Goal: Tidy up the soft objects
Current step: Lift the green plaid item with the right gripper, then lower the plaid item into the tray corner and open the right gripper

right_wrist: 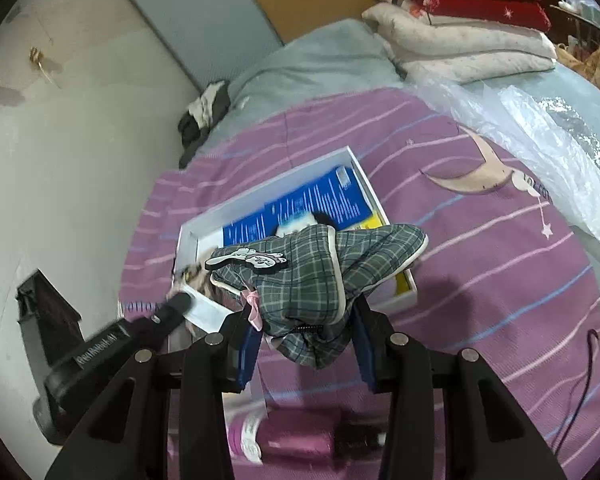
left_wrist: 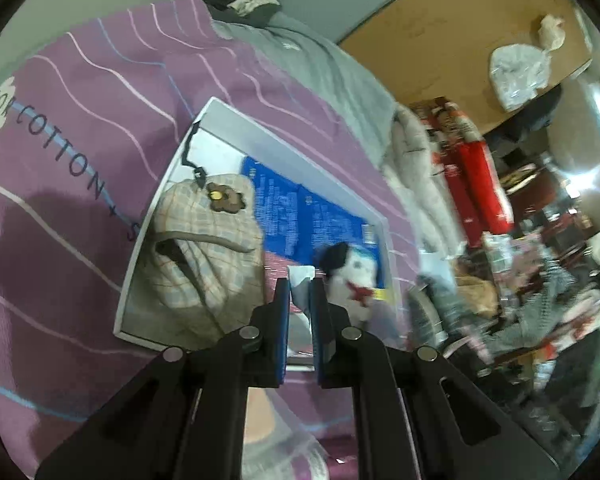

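A shallow white box (left_wrist: 172, 184) with a blue printed bottom lies on the purple striped bedspread; it also shows in the right wrist view (right_wrist: 360, 164). In it lie a beige plaid slipper (left_wrist: 204, 248) and a small black-and-white plush dog (left_wrist: 348, 276). My left gripper (left_wrist: 300, 284) is nearly shut on a white tag or cloth piece (left_wrist: 301, 276) beside the dog. My right gripper (right_wrist: 304, 320) is shut on a green plaid slipper (right_wrist: 320, 272) and holds it above the box's near end. The left gripper's body (right_wrist: 140, 332) reaches in from the left.
Folded red and white bedding (right_wrist: 460, 8) is stacked at the head of the bed. A clear plastic bag (right_wrist: 540, 140) lies at right. A dark cloth bundle (right_wrist: 204, 112) sits by the wall. A purple bottle (right_wrist: 292, 436) lies below my right gripper. Cluttered floor (left_wrist: 520, 300) shows beyond the bed.
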Available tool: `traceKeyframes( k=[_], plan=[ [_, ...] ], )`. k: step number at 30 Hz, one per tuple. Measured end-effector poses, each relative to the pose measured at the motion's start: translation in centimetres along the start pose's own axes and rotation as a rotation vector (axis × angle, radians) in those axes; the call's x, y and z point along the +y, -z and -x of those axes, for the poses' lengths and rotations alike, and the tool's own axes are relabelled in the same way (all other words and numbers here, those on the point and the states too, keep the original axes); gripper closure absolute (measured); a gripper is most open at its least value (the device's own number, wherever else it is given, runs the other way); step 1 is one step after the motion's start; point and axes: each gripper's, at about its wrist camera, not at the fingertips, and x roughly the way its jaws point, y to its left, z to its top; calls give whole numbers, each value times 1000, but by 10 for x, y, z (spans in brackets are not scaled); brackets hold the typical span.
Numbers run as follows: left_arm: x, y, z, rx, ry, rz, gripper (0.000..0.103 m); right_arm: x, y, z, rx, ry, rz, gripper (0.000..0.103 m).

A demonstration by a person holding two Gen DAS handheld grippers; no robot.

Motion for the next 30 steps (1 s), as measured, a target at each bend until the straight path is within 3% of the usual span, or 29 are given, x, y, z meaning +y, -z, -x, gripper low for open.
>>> traceKeyframes(
  k=[8,10,11,15,18,21,24,27,30],
  plan=[
    [3,4,-14,14,-38,3,92,37,-20,-26,-23,-50,88,63],
    [6,4,-11,12,-36,18,82,48,-27,-36,-15,-61,122,63],
    [8,2,-8,8,-24,27,67,53,-30,-40,-14,-63,136,63],
    [12,-5,9,40,94,48,39,67,-36,-54,-9,-51,185,63],
    [13,-14,27,14,108,25,36,72,-39,-64,12,-71,189,63],
    [20,-21,46,-37,49,-13,36,81,-40,-79,41,-91,208,63],
    [27,-24,55,-82,-91,-68,36,90,-38,-96,56,-95,247,63],
    [37,-23,55,-96,-181,-86,36,96,-37,-111,61,-102,292,63],
    [47,-24,51,-79,-192,-71,37,100,-41,-131,85,-80,346,63]
  ],
)
